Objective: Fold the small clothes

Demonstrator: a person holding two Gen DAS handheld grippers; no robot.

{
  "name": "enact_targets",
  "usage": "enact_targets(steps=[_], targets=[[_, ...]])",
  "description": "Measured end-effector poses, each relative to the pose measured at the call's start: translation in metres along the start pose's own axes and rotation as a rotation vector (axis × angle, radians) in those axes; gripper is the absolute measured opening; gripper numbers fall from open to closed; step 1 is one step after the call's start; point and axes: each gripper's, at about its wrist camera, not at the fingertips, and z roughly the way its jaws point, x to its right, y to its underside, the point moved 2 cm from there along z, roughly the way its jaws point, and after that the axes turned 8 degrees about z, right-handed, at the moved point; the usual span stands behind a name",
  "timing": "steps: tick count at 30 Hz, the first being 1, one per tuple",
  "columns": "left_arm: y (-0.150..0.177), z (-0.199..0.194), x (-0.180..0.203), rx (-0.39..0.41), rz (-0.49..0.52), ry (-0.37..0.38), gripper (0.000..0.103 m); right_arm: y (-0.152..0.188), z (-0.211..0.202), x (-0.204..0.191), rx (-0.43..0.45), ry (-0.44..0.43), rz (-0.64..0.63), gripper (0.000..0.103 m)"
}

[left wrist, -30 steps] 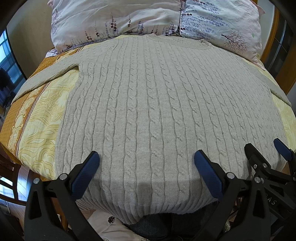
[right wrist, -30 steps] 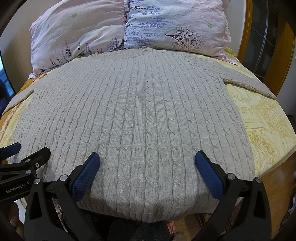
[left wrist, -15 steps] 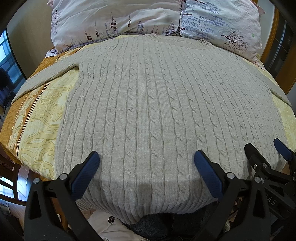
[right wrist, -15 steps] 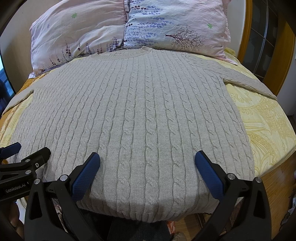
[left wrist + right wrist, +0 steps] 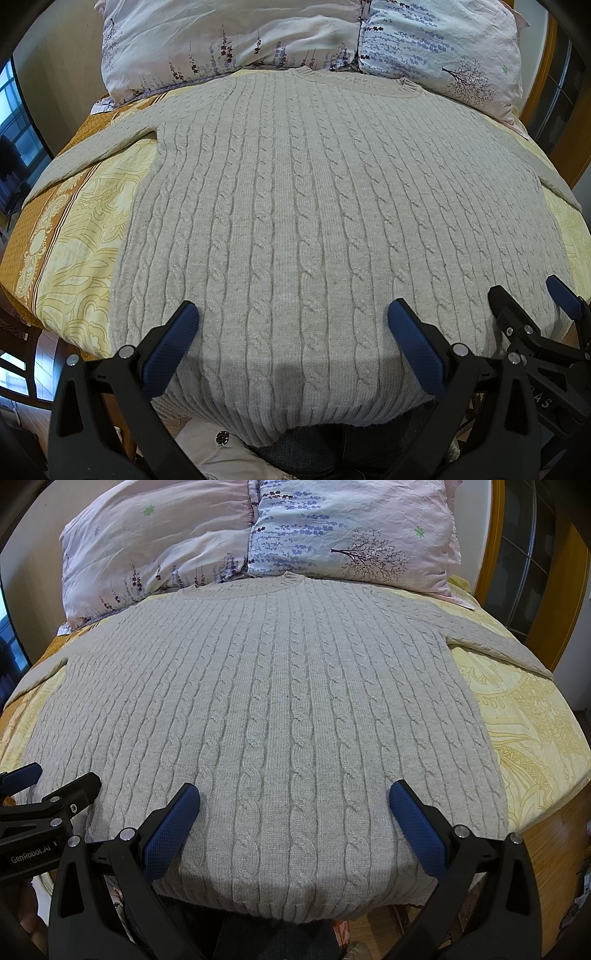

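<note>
A beige cable-knit sweater [image 5: 303, 206] [image 5: 273, 709] lies flat and face up on the bed, collar toward the pillows, both sleeves spread out to the sides. Its hem hangs over the near bed edge. My left gripper [image 5: 291, 325] hovers open over the hem's left half, nothing between its blue pads. My right gripper [image 5: 293, 805] stands open over the hem's right half, also holding nothing. Each gripper shows at the edge of the other's view: the right gripper [image 5: 532, 299] and the left gripper [image 5: 55, 779].
Two floral pillows [image 5: 236, 40] [image 5: 354, 535] lean at the head of the bed. A yellow patterned bedsheet [image 5: 74, 251] [image 5: 535, 731] shows on both sides of the sweater. A wooden frame [image 5: 495, 542] stands at the right. A person's lap [image 5: 317, 450] is below the hem.
</note>
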Motion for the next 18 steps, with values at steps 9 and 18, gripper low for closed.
enact_targets(steps=[9,18], targets=[[0.0012,-0.0003,0.0000,-0.003,0.001,0.001,0.101,-0.0007,0.0016,0.0011,-0.002,-0.004,-0.006,0.102],[0.0004,0.0000,-0.0015,-0.008,0.003,0.002,0.101,-0.0011,0.0013,0.0000,-0.005,-0.018,-0.026,0.102]])
